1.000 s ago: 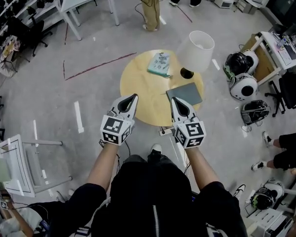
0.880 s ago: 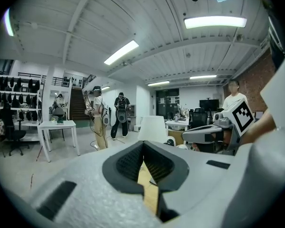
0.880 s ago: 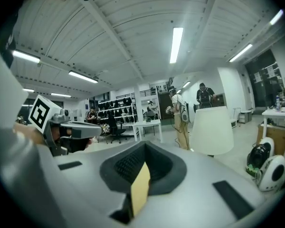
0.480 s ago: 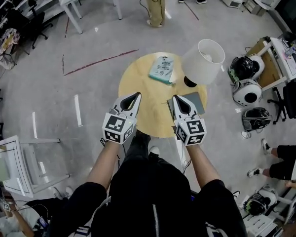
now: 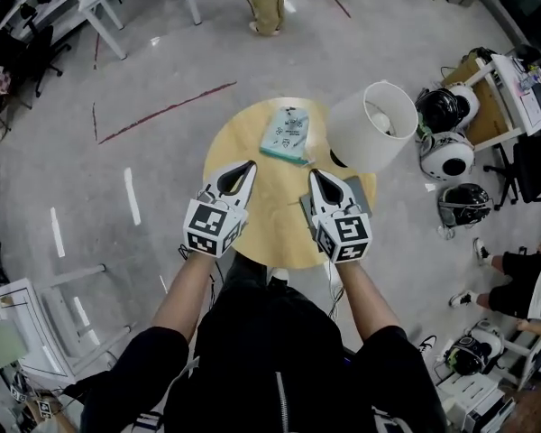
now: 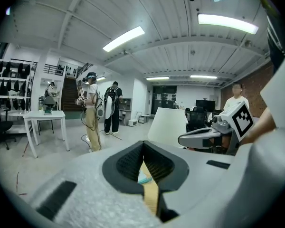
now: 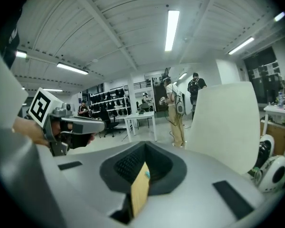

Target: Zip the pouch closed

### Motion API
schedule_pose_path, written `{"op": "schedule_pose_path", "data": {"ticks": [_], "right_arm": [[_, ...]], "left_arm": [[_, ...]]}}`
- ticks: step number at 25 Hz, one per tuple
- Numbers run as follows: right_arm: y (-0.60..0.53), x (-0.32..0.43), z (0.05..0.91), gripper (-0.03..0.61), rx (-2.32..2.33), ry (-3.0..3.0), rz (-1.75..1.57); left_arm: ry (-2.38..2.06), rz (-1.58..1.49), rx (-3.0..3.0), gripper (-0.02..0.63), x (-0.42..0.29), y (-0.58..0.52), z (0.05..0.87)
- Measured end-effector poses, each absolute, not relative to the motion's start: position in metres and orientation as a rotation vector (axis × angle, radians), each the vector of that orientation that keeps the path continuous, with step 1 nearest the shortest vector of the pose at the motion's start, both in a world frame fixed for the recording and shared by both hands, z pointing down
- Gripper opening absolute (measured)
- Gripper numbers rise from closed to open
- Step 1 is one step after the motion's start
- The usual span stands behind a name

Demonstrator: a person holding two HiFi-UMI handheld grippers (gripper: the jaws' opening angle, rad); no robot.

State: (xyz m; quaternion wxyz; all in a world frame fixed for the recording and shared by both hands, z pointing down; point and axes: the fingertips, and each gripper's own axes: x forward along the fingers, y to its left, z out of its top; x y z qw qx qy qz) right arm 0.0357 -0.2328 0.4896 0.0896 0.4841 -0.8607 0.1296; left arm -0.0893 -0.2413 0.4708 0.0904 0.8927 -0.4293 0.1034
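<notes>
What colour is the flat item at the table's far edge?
Pale teal; the flat item shows best in the head view.

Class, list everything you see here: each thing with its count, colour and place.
table: one, round, light wood, centre
teal flat pouch: one, teal, table's far side
grey flat case: one, grey, partly under right gripper
lampshade: one, white, table's right edge
helmets: at least three, black and white, floor at right
left gripper: one, white, shut, over table
right gripper: one, white, shut, over table
</notes>
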Motion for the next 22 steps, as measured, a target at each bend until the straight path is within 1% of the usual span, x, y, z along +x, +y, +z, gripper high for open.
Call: {"op": "schedule_pose_path", "data": {"ticks": [12,22], "right_arm": [[-0.244,0.046,0.560,0.005,1.418,-2.460,0.480],[-0.278,0.063,0.639,0.005,1.319,-2.293,0.364]], "left_arm": [[-1.172,0.401,2.604,0.006,-0.081,-0.257,0.540],[-1.110,0.469,2.596,0.006,-0.076,-0.278,0.582]]}}
